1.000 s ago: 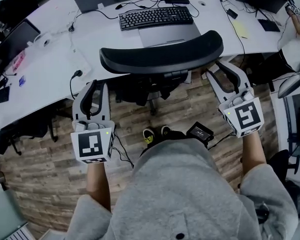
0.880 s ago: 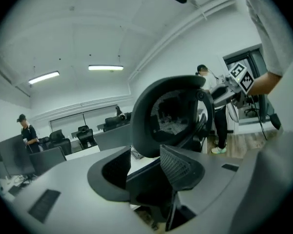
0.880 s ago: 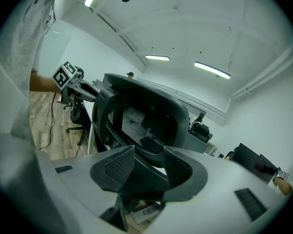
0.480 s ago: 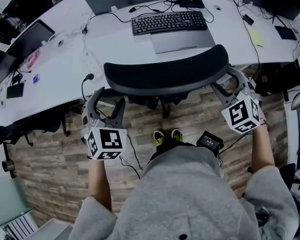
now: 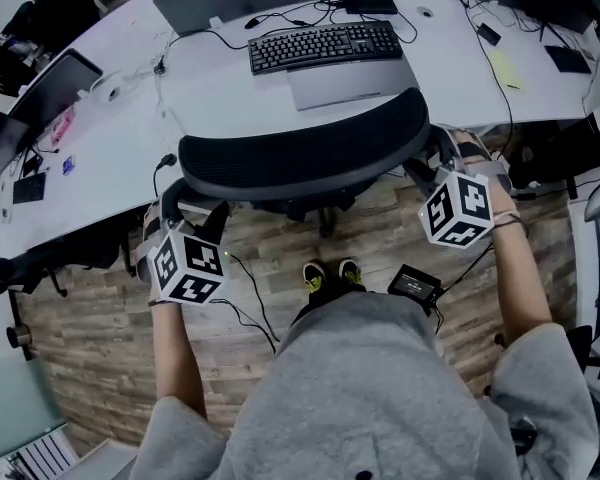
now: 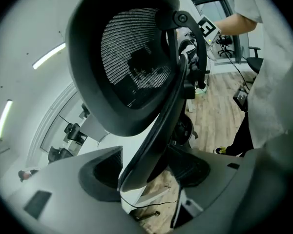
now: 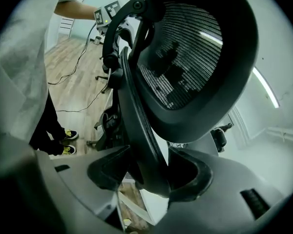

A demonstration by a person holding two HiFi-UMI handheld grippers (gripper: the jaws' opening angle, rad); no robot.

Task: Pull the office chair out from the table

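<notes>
Head view has the chair [image 5: 300, 153] close against the counter [image 5: 100, 148], its backrest toward you. Your left tongs [image 5: 192, 208] sit at the backrest's left end and your right tongs [image 5: 442, 160] at its right end. In the left gripper view the jaws have just been opening and stand wide, with the chair's dark frame [image 6: 158, 126] running up between them and not clamped. The right gripper view shows the same: jaws just spread wide, the frame between them, nearer one pad, not squeezed.
</notes>
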